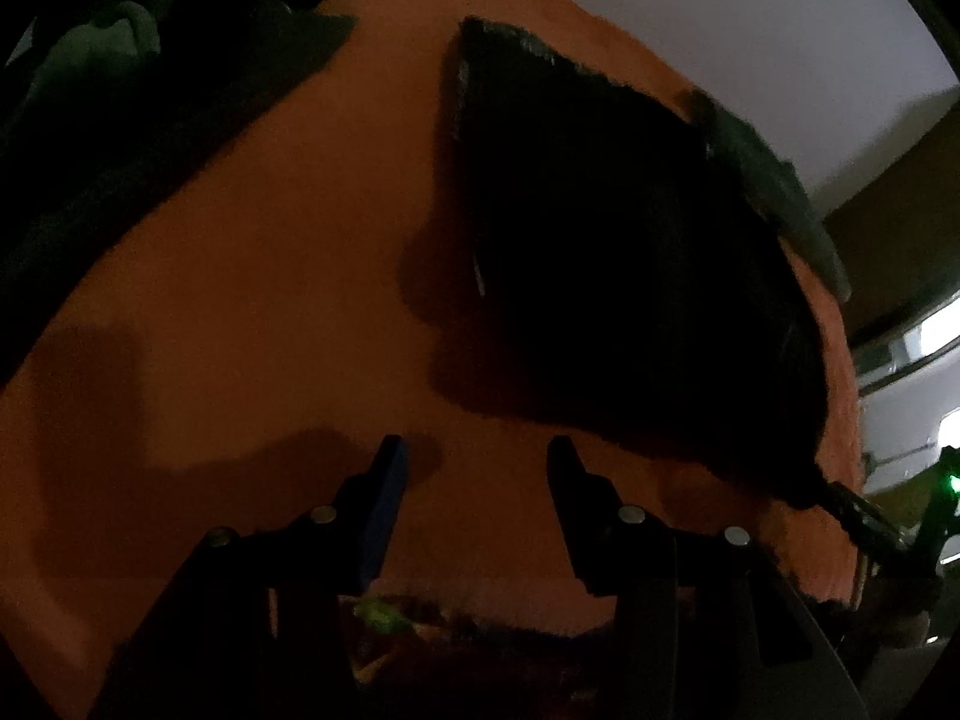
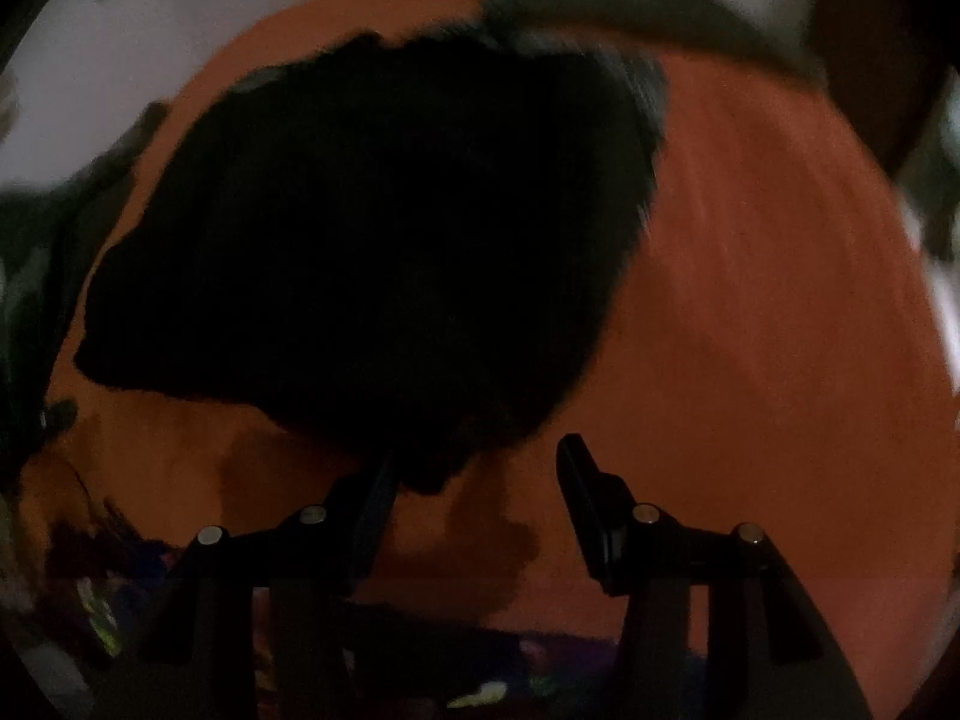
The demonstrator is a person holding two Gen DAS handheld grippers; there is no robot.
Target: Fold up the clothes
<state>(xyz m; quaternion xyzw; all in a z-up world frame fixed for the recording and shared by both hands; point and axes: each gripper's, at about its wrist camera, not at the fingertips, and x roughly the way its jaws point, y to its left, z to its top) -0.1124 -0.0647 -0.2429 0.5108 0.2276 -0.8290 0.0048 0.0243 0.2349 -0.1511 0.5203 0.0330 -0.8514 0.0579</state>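
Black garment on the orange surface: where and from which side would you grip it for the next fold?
Probably the near corner of the black garment, the tip closest to the open right gripper. It lies flat on the orange surface, so come down from above, one finger slid under the edge. The open left gripper hovers over bare surface.

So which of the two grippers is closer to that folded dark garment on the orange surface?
The right. The right gripper is open at the folded dark garment's near edge, one of its fingers at the cloth. The left gripper is open over bare orange surface, the garment off to its side.
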